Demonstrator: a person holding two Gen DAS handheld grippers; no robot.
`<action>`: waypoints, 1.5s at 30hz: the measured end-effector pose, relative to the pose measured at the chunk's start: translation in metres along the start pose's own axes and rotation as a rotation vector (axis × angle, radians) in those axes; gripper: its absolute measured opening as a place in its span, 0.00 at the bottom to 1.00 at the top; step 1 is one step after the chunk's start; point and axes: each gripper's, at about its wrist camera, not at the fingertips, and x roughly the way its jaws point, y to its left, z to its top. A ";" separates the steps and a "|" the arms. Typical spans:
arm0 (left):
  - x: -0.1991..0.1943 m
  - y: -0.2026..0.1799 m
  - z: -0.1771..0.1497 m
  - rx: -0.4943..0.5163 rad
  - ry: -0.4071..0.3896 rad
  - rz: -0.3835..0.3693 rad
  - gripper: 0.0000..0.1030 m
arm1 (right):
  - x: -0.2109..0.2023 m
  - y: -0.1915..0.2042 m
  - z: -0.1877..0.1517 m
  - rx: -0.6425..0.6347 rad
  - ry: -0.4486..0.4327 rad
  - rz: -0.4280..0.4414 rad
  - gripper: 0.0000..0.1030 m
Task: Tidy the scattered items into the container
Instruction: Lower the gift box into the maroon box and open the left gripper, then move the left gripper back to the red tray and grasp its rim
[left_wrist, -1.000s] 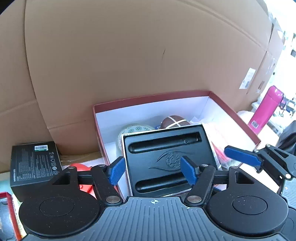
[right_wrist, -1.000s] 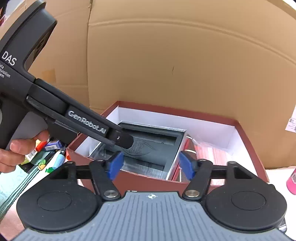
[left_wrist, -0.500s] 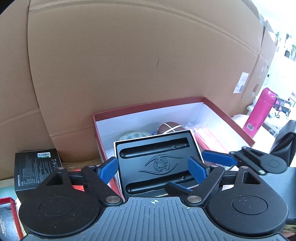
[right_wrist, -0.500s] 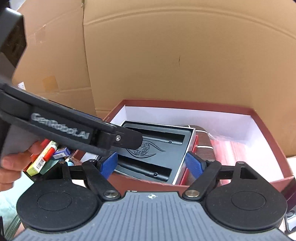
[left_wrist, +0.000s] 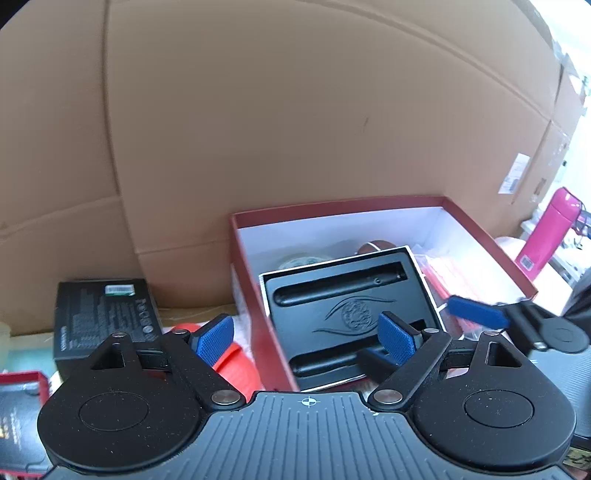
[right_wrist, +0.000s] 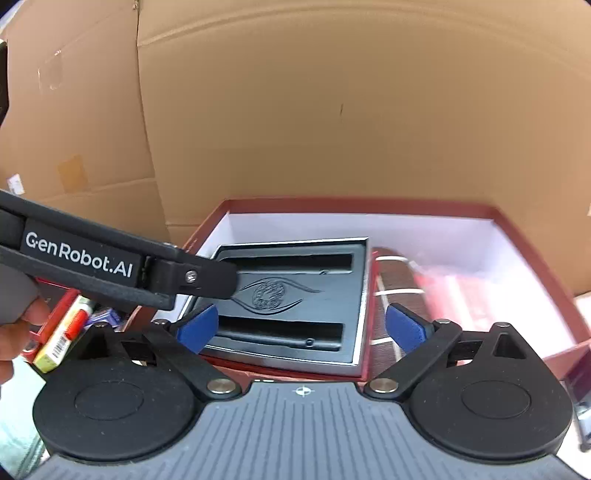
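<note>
A dark red box (left_wrist: 480, 229) with white inner walls stands against the cardboard. In it lies a black foam tray (left_wrist: 343, 295) with an eye emblem, over a striped brown ball (left_wrist: 376, 245) and a round patterned tin (left_wrist: 303, 260). My left gripper (left_wrist: 306, 339) is open over the box's near left corner, its pads clear of the tray. The right gripper (right_wrist: 301, 328) hovers at the box's (right_wrist: 351, 205) near rim. Its jaws are opening, and the tray (right_wrist: 295, 291) lies between them untouched. The ball (right_wrist: 399, 295) and a red packet (right_wrist: 480, 295) lie to the right.
A tall cardboard wall (left_wrist: 295, 110) closes the back. Left of the red box are a black carton (left_wrist: 103, 317), an orange-red item (left_wrist: 236, 365) and a red case (left_wrist: 22, 406). A pink bottle (left_wrist: 546, 229) stands far right. Markers and a yellow pack (right_wrist: 62, 339) lie by a hand (right_wrist: 14, 332).
Both grippers' jaws have spread wider and let go of the black tray. The tray has dropped from a tilt to lie flat in the box.
</note>
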 end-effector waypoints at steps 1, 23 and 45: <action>-0.003 0.001 -0.002 -0.004 -0.002 0.010 0.90 | -0.004 0.002 0.000 -0.005 -0.009 -0.011 0.97; -0.090 0.052 -0.071 -0.042 -0.089 0.209 1.00 | -0.058 0.116 -0.016 -0.175 -0.070 0.102 1.00; -0.122 0.220 -0.142 -0.289 -0.027 0.354 0.90 | -0.007 0.234 -0.042 -0.231 0.018 0.243 0.99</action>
